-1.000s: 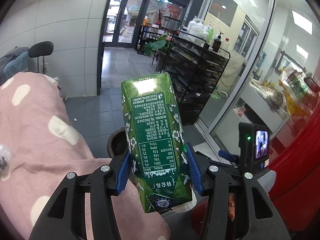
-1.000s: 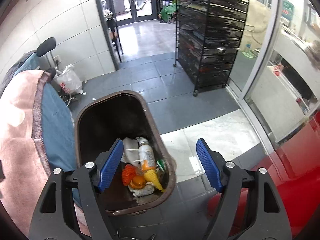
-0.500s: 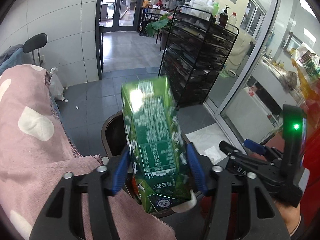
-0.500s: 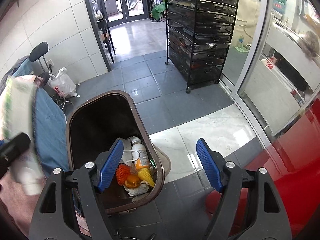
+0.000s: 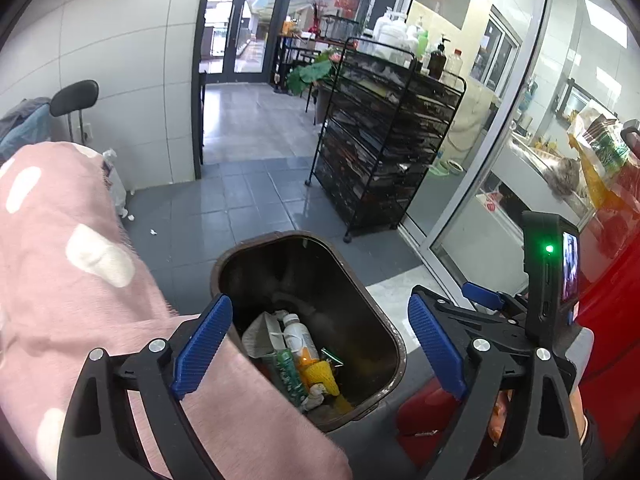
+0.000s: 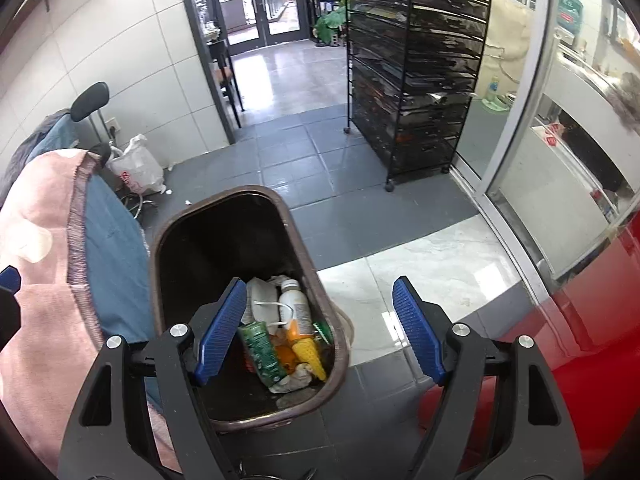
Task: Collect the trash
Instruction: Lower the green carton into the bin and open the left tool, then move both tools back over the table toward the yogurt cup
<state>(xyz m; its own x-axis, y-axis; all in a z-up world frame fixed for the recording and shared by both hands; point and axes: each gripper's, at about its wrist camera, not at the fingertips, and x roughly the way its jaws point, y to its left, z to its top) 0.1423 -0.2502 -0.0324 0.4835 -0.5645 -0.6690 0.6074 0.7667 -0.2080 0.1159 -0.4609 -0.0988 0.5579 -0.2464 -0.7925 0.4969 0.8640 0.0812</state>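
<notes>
The green carton (image 5: 289,372) lies in the brown bin (image 5: 384,320), among the litter at the bin's near end, beside a plastic bottle (image 5: 298,336) and a yellow corn-shaped piece (image 5: 320,372). Its long axis runs along the bin's length, one end tipped up toward the far wall, the other sunk toward the near rim. It looks light, thin-walled and easily crushed; its flat broad sides would be the place to take it. The left tongs (image 5: 316,348) hang over the bin, their jaws having just been opening and now wide apart with nothing between them. The right tongs (image 6: 320,328) also stand apart, empty, over the bin's near right rim.
</notes>
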